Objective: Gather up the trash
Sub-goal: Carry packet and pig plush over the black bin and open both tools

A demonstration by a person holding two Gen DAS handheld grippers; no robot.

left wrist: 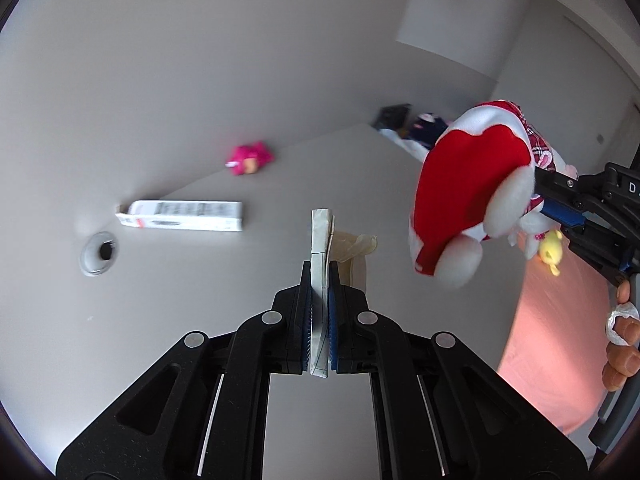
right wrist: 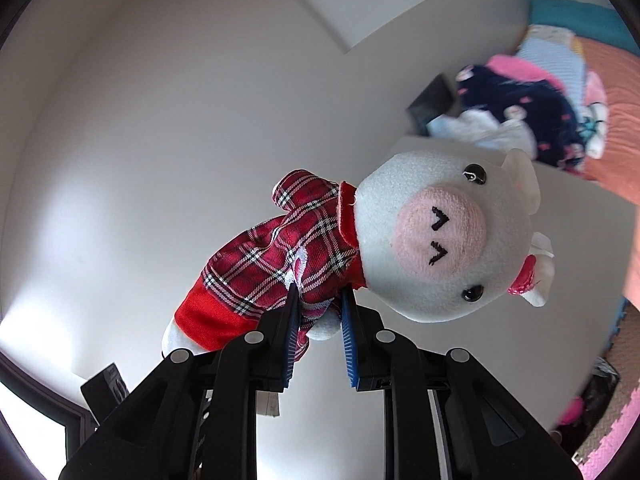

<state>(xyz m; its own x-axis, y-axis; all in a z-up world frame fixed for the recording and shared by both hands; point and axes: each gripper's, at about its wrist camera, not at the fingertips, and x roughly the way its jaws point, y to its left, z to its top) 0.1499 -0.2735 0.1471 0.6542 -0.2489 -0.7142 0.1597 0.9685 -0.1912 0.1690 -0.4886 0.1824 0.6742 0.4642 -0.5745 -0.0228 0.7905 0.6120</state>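
In the left wrist view my left gripper (left wrist: 320, 270) is shut on a flat white packet (left wrist: 321, 236), which stands on edge between the pads, lifted above the white table (left wrist: 200, 340). A pale crumpled glove (left wrist: 354, 245) lies on the table just behind it. A long white box (left wrist: 182, 216) and a pink crumpled wrapper (left wrist: 250, 156) lie farther back to the left. My right gripper (right wrist: 318, 304) is shut on a plush pig (right wrist: 420, 232) in a red plaid shirt, pinching its body. That gripper (left wrist: 546, 196) and the pig (left wrist: 468, 188) hang in the air at the right.
A round cable hole (left wrist: 98, 254) sits in the table at the left. A pile of clothes (right wrist: 520, 120) and a dark flat item (right wrist: 432, 104) lie at the table's far end. Pink bedding (left wrist: 560, 340) is on the right, and a person's fingers (left wrist: 622, 340) hold the right gripper.
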